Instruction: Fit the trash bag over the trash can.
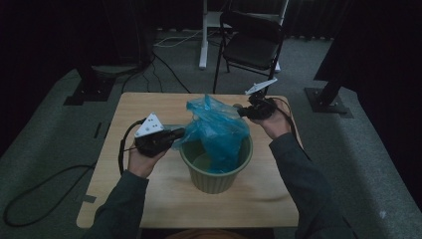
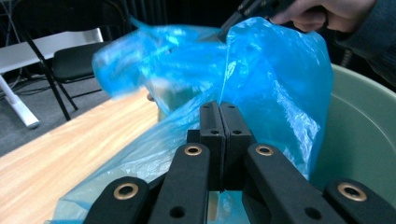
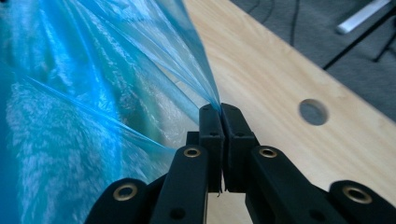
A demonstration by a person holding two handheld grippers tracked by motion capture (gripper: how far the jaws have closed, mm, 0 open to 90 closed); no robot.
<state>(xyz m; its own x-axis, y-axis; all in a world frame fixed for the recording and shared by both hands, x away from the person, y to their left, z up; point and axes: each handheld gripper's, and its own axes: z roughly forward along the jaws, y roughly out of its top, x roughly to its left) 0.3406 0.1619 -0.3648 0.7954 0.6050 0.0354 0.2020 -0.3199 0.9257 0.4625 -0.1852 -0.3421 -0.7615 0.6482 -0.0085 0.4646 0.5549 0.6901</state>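
The high view is dim and murky, while the blue bag [image 2: 154,56] smears with motion blur.

Bag [image 2: 140,56] far flap blurred; bucket [image 2: 364,140] cut off

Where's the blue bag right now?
High view, table centre: the blue bag hangs into the green bin, stretched between the left gripper and right gripper.

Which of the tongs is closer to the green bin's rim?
Left. The left tongs sit right beside the green bin at its rim, shut on the blue bag. The right tongs pinch the bag farther back, beyond the rim.
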